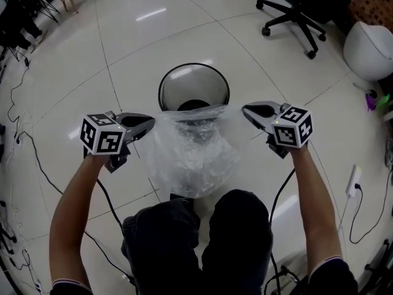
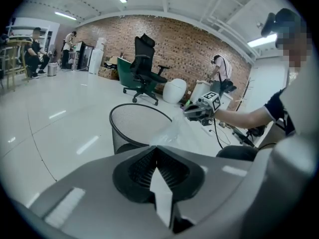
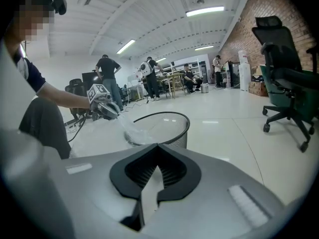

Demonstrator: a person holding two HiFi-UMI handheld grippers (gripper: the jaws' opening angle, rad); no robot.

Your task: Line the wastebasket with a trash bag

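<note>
Wastebasket (image 1: 212,78) first: black mesh, upright on the floor just ahead of my knees, and it looks bare inside, so no liner in it yet. The trash bag (image 1: 193,155) is clear and crinkly. It hangs in the air between my two hands, just on my side of the basket, with its top edge pulled wide near the rim and its body sagging below. My left gripper (image 1: 147,123) has its jaws clenched on one side of the bag's mouth, with film pinched between them, and my right gripper (image 1: 249,111) is clamped on the other side the same way. So by my reckoning the bag is spread and held. Lowering it in and folding the mouth over the rim are both left to do. Underneath is a glossy pale tiled floor (image 1: 184,35). There's a brick wall (image 2: 189,49) behind, a black office chair (image 1: 295,14) well apart from the basket, and cables (image 1: 37,158) trailing off to my left.
</note>
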